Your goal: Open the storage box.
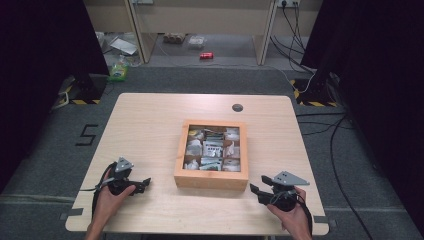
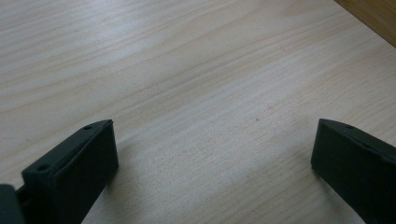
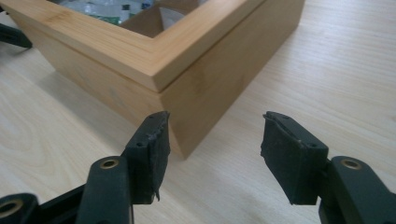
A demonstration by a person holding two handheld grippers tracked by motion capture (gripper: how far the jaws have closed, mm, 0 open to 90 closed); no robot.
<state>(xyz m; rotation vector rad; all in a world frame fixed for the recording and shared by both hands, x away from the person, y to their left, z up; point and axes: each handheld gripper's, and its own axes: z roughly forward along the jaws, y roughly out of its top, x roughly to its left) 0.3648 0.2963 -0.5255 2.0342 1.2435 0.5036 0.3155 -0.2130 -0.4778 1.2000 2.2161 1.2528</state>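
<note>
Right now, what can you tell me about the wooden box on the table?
The box is square, of light, bamboo-like wood, with a broad flat frame as its top. Through the frame, dividers show, parting it into small compartments that hold pale packets. It sits flat near the middle of the table. Nothing grips it: the right tongs point at its near corner, with nothing between them.

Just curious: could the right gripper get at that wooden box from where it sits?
Probably yes. The right gripper faces the wooden box corner with open jaws, only bare table between them.
</note>
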